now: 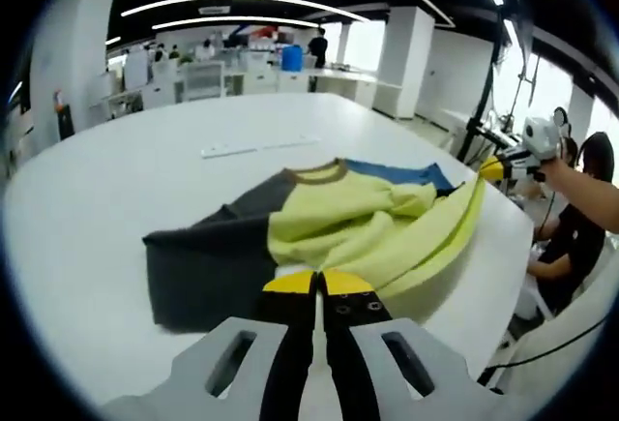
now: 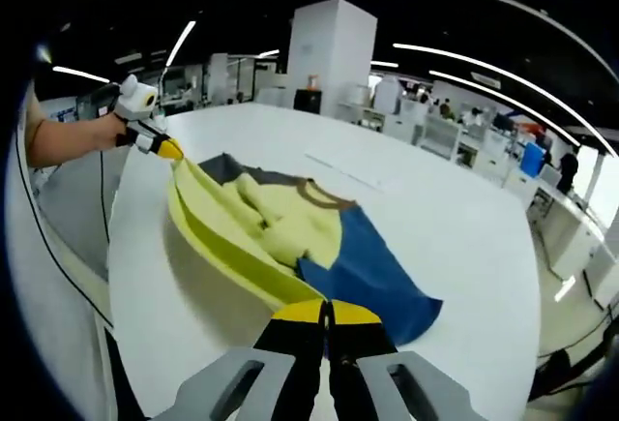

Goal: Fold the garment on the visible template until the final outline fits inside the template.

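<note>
I had both the left gripper [image 1: 317, 284] and the right gripper [image 2: 327, 313] clamped shut on the shirt's [image 1: 329, 223] near hem, the shirt lying on the white worktop [image 1: 116, 189], its length running away from the fingers [image 1: 290, 283] toward the far collar.

No text, label, brand, number or sign can be read in either view; the garment [image 1: 338, 223] carries no visible print, and the distant furniture beyond it is too blurred to read.
</note>
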